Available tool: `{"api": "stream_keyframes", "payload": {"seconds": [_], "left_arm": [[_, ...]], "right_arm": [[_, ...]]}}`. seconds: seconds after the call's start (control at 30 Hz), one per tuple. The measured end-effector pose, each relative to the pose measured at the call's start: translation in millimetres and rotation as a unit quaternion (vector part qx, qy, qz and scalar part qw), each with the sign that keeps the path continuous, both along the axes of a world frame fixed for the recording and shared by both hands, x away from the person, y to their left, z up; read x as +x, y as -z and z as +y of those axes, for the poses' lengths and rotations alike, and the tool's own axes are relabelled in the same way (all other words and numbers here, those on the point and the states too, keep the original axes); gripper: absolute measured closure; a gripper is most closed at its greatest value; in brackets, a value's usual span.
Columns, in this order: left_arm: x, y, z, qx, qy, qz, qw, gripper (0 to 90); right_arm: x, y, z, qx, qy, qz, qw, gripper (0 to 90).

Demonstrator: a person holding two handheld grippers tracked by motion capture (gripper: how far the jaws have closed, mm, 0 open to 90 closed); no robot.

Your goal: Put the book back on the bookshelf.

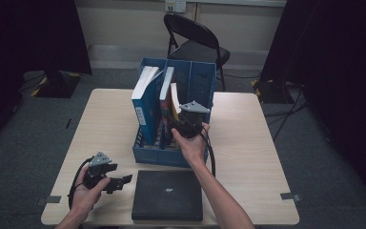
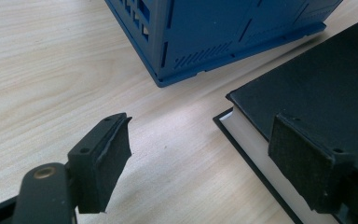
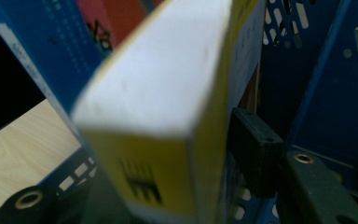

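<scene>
Left hand (image 1: 86, 193) low at the near left, holding the left gripper (image 1: 122, 181) level, jaws wide apart, pointing right. Right forearm reaches far toward the centre; right gripper (image 1: 183, 125) tipped down (grey plate on top), jaws partly parted.

Bare forearms, 2 black grippers (image 1: 124, 182) (image 1: 183, 125), grey three-cornered plates, black cables, brass screws

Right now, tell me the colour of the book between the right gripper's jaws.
Yellow cover, white page edges; clearest in the right gripper view.
</scene>
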State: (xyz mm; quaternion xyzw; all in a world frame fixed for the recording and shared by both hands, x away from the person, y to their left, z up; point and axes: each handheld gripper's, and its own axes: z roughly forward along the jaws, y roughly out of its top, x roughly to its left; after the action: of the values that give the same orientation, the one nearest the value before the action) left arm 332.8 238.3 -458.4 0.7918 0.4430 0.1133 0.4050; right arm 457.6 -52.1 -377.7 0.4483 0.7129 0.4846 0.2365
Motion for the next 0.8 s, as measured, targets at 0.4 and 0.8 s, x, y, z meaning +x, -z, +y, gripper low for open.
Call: {"api": "stream_keyframes", "payload": {"seconds": [0.4, 0.8], "left_arm": [[-1.5, -1.3, 0.2, -0.005, -0.007, -0.011, 0.9999, 20.8], [-2.4, -2.4, -0.4, -0.008, -0.011, -0.018, 0.9997, 21.4]], "right_arm": [[-17.9, 8.2, -9.7, -0.006, -0.034, 0.004, 0.9994, 54.9], [-30.5, 23.4, -13.4, -0.017, -0.071, 0.023, 0.9971, 60.4]]}}
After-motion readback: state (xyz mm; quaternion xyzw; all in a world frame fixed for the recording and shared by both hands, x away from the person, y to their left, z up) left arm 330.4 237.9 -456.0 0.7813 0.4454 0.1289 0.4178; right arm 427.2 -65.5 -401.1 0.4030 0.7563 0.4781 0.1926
